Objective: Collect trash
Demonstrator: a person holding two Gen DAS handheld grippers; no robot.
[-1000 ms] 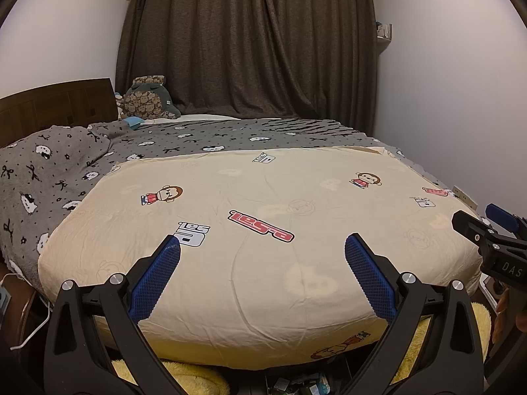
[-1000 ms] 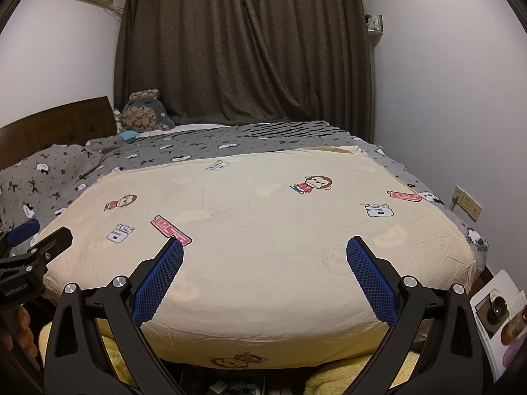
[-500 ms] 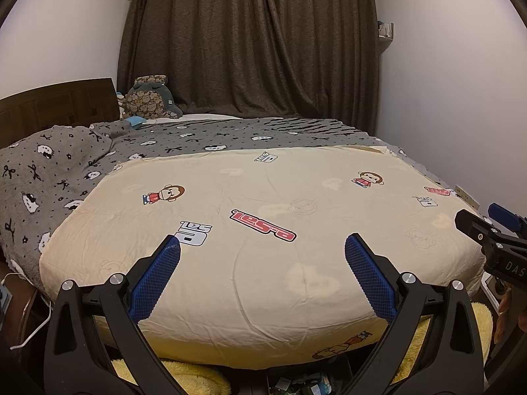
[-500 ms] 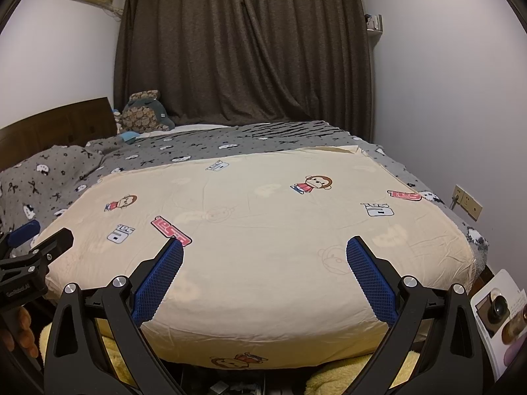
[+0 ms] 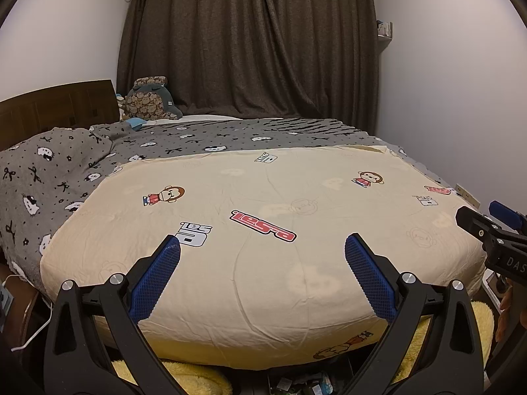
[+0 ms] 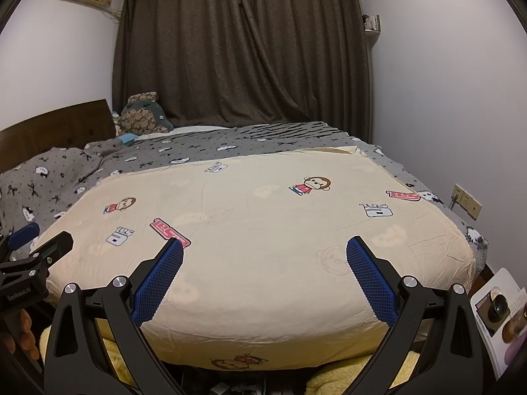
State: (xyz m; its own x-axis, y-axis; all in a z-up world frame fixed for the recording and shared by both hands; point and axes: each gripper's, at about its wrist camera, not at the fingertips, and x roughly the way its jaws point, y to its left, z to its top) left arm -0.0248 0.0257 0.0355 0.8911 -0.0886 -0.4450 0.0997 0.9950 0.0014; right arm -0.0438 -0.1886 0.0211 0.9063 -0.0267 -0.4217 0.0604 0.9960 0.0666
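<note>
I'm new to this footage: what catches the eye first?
A cream cartoon-monkey blanket covers the near half of the bed, over a grey patterned duvet. Dark curtains fill the far wall, with a plush toy by the headboard. Both grippers, left and right, hover open.

Black grippers [image 5: 262,250] [image 6: 264,251] — blue textured pads [image 5: 154,283], silver screws, perhaps.

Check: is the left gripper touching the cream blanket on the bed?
Cannot tell. In the left wrist view the open left gripper overlaps the cream blanket, but no gap or contact shows plainly.
</note>
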